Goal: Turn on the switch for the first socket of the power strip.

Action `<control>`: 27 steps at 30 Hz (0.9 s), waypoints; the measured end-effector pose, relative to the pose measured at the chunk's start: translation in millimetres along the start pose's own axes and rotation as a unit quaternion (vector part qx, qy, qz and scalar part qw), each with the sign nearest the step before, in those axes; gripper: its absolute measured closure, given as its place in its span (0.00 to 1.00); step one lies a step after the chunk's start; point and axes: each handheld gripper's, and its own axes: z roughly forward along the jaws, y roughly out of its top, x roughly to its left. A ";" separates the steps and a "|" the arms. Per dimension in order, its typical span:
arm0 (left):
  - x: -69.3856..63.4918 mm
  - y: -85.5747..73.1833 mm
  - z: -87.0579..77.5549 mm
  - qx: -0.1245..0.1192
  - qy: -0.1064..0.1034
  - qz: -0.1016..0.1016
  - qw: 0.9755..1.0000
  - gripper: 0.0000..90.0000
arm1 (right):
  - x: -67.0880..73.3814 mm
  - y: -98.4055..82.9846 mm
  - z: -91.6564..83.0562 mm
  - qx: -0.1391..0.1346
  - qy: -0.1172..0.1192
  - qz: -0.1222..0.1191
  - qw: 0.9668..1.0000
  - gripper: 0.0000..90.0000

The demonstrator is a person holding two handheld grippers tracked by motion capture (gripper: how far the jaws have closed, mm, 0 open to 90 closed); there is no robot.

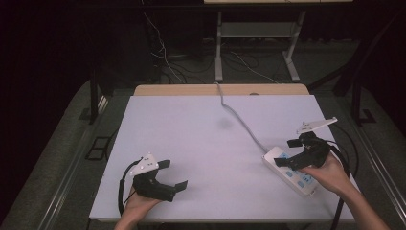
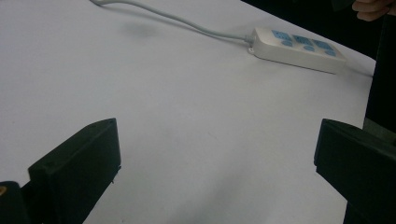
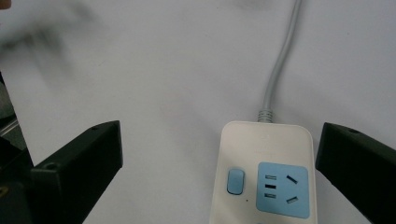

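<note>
A white power strip (image 1: 291,174) with blue sockets lies near the right front corner of the white table (image 1: 201,143); its grey cable (image 1: 239,120) runs back toward the far edge. My right gripper (image 1: 287,152) hovers open over the strip's cable end. In the right gripper view the strip (image 3: 266,172) lies between the black jaws, nearer the right one, with a blue switch (image 3: 236,181) and a socket showing. My left gripper (image 1: 173,174) rests open at the front left with nothing between its jaws. The left gripper view shows the strip (image 2: 299,49) far off.
A wooden strip (image 1: 220,89) edges the table's far side. Beyond it stand desk legs (image 1: 219,48) and loose cables (image 1: 165,57) on the dark floor. The person's hand (image 2: 373,9) appears at the top right corner of the left gripper view.
</note>
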 end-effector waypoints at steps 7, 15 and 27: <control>-0.1 -0.1 0.4 0.002 0.000 0.001 1.000 0.00 | -4.3 5.5 0.6 0.021 0.008 -0.012 1.000 0.07; 0.3 -0.3 0.0 0.001 -0.001 0.001 1.000 0.00 | -16.1 9.6 -0.7 0.045 0.044 -0.025 0.998 0.43; 1.5 -0.6 -0.7 0.000 0.001 0.000 1.000 0.00 | -23.4 9.1 7.2 0.067 0.062 -0.034 0.995 0.81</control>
